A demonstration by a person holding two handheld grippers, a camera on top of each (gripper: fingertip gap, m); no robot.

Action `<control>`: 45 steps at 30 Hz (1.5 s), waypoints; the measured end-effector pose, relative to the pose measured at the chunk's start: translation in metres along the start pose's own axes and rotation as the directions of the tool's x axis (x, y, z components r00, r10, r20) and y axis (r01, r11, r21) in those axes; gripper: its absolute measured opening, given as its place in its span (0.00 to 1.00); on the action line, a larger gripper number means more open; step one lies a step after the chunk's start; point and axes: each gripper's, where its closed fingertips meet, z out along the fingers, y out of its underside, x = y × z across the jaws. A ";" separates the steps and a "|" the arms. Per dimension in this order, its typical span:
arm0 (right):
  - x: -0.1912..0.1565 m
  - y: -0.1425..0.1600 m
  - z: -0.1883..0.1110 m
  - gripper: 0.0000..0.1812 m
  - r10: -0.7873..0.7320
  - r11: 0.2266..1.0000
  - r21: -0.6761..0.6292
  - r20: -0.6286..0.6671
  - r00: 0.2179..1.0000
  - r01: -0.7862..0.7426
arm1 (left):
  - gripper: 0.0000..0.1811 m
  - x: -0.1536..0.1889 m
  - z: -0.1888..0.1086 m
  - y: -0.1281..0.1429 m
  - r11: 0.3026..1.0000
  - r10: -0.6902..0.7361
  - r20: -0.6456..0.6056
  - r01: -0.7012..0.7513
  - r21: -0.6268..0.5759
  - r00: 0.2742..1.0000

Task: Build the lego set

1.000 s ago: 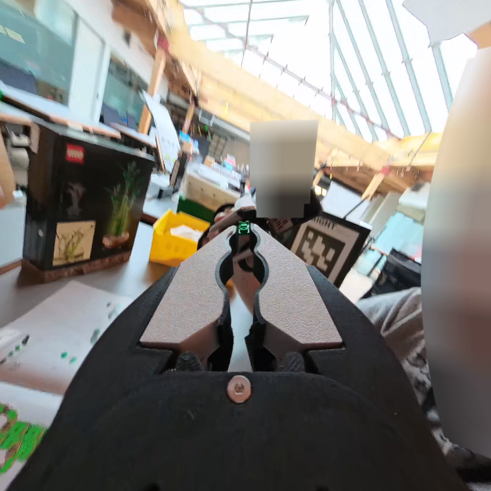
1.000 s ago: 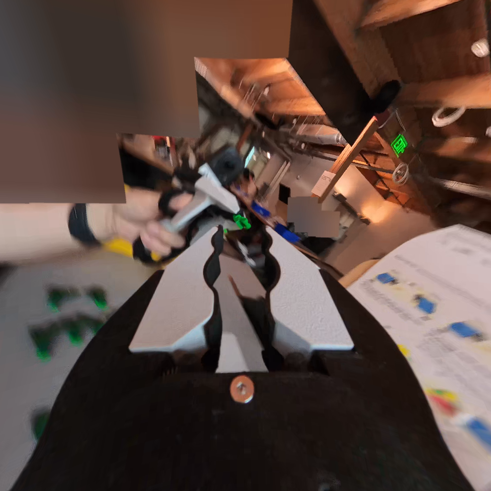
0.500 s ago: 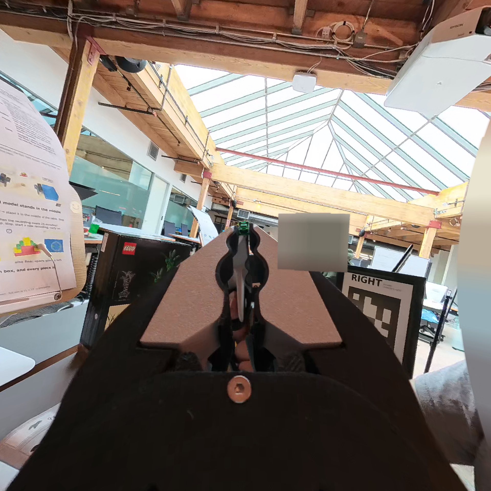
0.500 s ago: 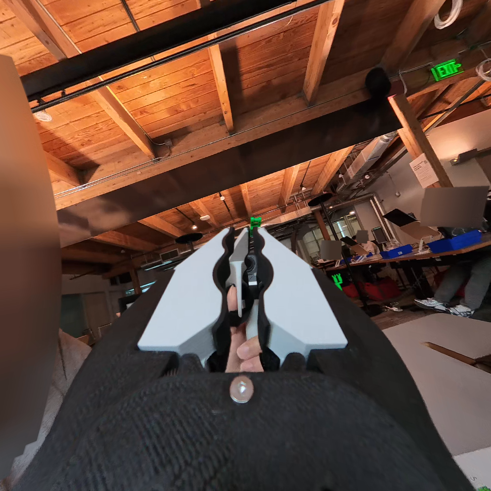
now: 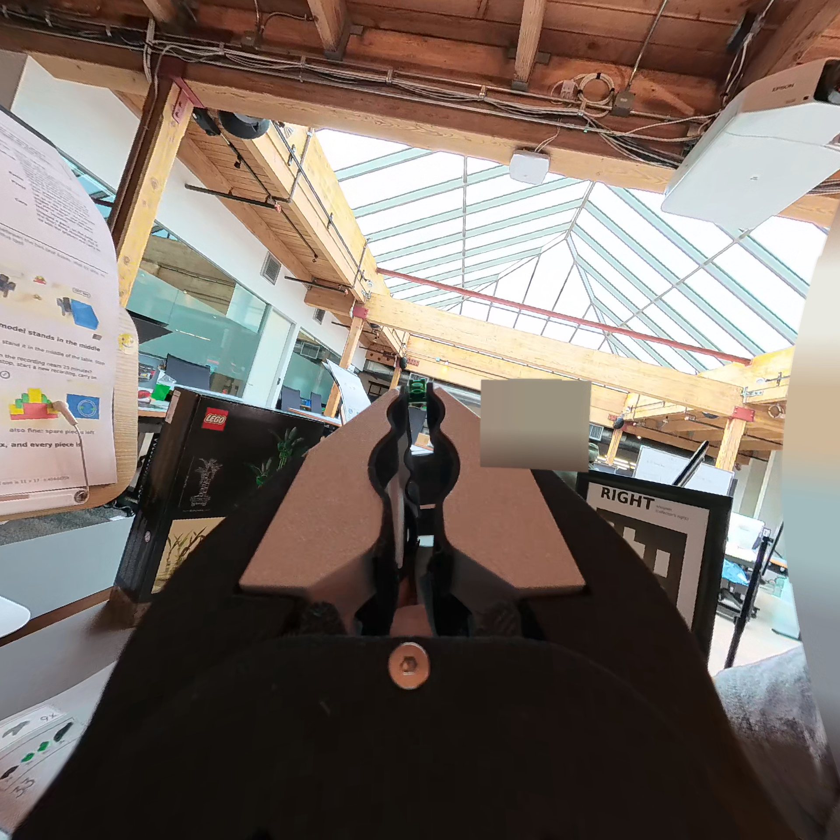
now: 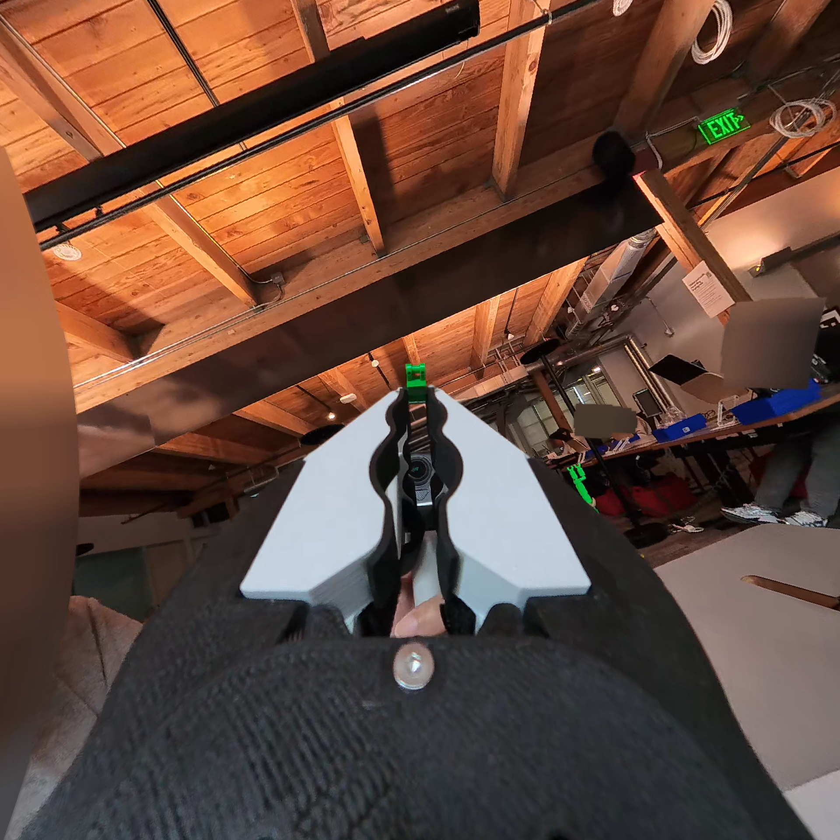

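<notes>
The left gripper (image 5: 418,394) is clenched on a small green lego piece (image 5: 417,392), which sits pinched right at the fingertips; in the right wrist view the right gripper (image 6: 415,392) likewise grasps a bright green lego piece (image 6: 415,376) that stands up past its tips. Both grippers face each other, tips close together and tilted toward the ceiling: between the right gripper's fingers the other tool's camera lens (image 6: 422,472) shows. Behind and left of the left gripper stands a black lego box (image 5: 204,491) with a red brand logo and pictures of a bamboo plant. Farther left of that box hangs a printed instruction sheet (image 5: 50,327) on a wooden board, bearing text and small coloured diagrams. Right of the left gripper stands a black-framed marker card (image 5: 654,541) with a printed word and a black-and-white pattern. A white projector (image 5: 754,154) hangs from the beams, and a green lit sign (image 6: 722,127) glows on the ceiling in the right wrist view. Compared with a second ago, both views have swung up from the table and its scattered green pieces to the ceiling, and the right gripper, then parted, has closed on a piece.
</notes>
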 end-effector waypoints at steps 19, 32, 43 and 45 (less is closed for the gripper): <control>0.000 -0.018 -0.009 0.03 -0.039 0.998 0.045 0.039 0.999 0.037 | 0.15 -0.010 0.001 -0.004 0.996 -0.090 0.022 0.090 0.012 0.996; -0.005 -0.114 -0.056 0.03 -0.592 0.768 -0.341 -0.058 0.804 0.542 | 0.08 -0.054 -0.131 0.173 0.024 0.096 0.198 0.196 -0.980 0.976; -0.012 -0.125 -0.059 0.03 -0.577 0.783 -0.324 -0.060 0.814 0.531 | 0.14 -0.042 -0.164 0.234 -0.310 0.125 0.058 0.095 -0.946 0.990; -0.016 -0.128 -0.060 0.03 -0.578 0.785 -0.312 -0.057 0.814 0.536 | 0.14 -0.037 -0.174 0.235 -0.370 0.139 0.066 0.114 -0.922 0.988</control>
